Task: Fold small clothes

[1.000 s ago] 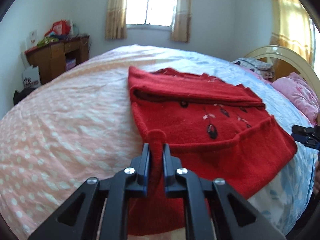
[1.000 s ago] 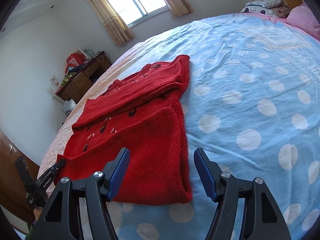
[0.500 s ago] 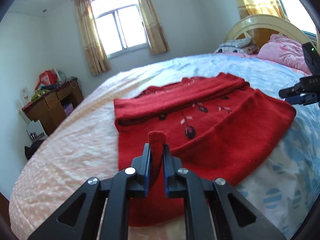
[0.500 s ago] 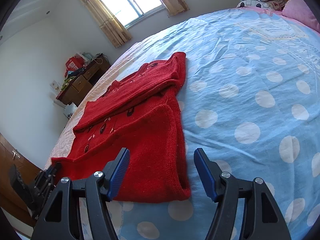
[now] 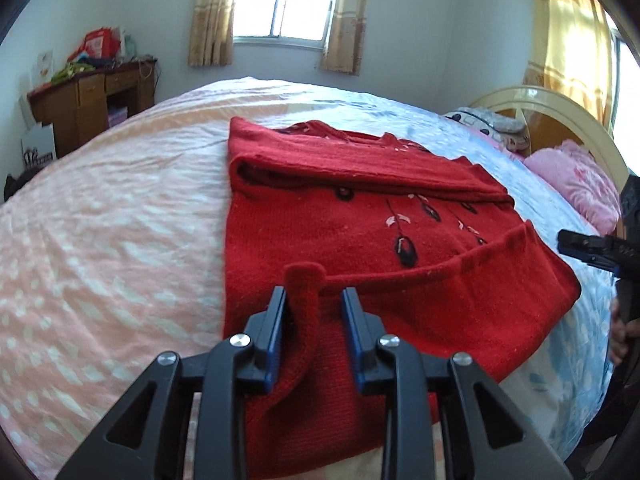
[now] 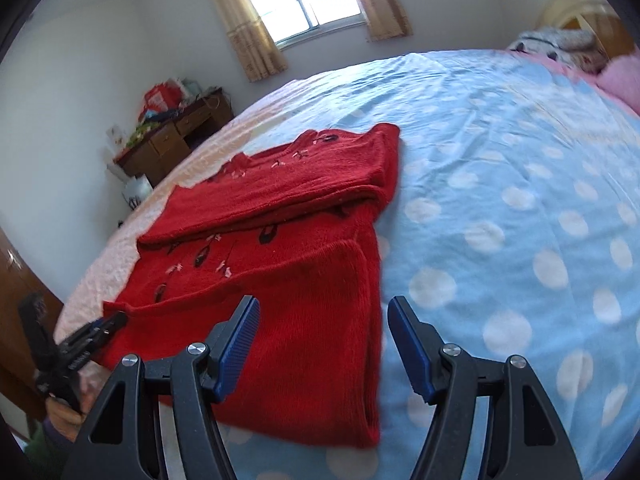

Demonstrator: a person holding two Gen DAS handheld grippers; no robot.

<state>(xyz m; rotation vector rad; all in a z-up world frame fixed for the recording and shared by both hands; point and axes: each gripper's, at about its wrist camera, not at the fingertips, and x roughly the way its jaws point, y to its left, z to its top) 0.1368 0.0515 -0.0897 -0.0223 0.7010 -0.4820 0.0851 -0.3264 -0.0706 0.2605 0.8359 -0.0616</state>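
The left gripper (image 5: 313, 312) has its jaws parted around an upright fold of the red sweater (image 5: 360, 248), no longer pinching it. The right gripper (image 6: 323, 344) hangs spread wide over the sweater's near edge. The sweater lies partly folded on the bed (image 6: 500, 184), on a polka-dot sheet, blue and peach. A cluttered wooden desk (image 5: 92, 100) and curtained window (image 5: 286, 0) stand beyond. No writing is legible.
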